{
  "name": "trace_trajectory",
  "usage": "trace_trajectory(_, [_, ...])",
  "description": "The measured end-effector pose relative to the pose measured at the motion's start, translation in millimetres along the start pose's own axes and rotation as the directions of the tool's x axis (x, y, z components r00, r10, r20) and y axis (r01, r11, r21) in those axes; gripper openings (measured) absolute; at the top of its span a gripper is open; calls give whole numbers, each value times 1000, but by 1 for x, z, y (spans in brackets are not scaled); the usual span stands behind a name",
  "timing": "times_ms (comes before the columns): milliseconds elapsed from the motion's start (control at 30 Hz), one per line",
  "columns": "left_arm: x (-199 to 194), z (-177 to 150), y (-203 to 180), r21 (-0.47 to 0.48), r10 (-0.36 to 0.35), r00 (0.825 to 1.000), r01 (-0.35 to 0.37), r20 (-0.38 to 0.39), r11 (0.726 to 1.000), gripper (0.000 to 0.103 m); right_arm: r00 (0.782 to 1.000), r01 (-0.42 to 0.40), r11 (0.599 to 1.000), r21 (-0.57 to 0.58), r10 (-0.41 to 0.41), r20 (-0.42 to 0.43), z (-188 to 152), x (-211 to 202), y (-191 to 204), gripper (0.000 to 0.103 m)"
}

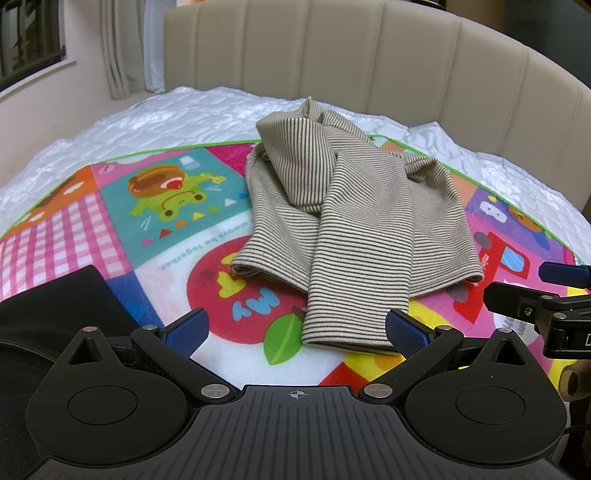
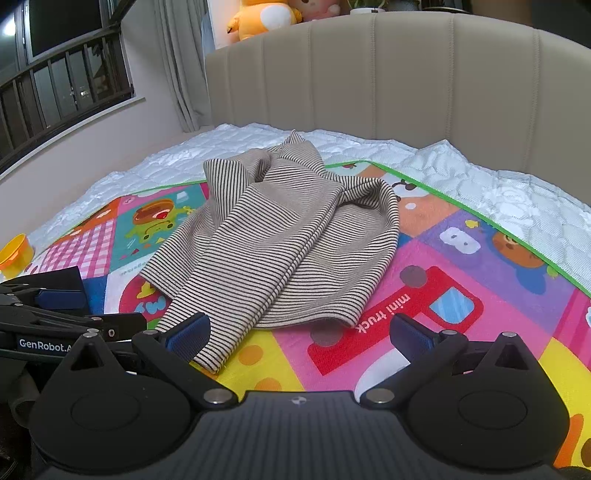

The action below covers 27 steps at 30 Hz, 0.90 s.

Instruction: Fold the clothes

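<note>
A beige striped garment [image 1: 332,206] lies partly folded on a colourful play mat [image 1: 177,206], its sleeves crossed over the body. It also shows in the right wrist view [image 2: 280,243]. My left gripper [image 1: 295,332] is open and empty; its right fingertip sits beside the near sleeve cuff [image 1: 347,328]. My right gripper [image 2: 301,338] is open and empty just in front of the garment's hem, its left fingertip next to the sleeve cuff [image 2: 214,354]. Each gripper shows at the edge of the other's view.
The mat [image 2: 461,266] lies on a white quilted bed [image 1: 166,114] with a beige padded headboard [image 1: 369,62]. A black folded cloth [image 1: 55,299] lies at the near left. A yellow tub [image 2: 14,254] sits at the mat's left edge. Plush toys [image 2: 273,14] sit above the headboard.
</note>
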<state>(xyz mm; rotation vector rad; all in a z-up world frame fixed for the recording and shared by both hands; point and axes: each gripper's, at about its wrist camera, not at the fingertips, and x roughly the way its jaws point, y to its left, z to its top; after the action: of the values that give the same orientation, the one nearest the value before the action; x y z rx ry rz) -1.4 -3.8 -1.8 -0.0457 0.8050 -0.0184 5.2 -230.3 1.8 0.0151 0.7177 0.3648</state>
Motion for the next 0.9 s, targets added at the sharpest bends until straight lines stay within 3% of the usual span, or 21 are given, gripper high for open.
trace_trajectory(700, [1,0,0,-1,0,1000,0,-7,1000,103,1000,-4,1000,6,4,-12,-1,1,-1,103])
trace_trajectory(900, [6,4,4,-19,-18,999,17,-43,1000,103,999,-13,999,40,14,-30,4,4,-6,103])
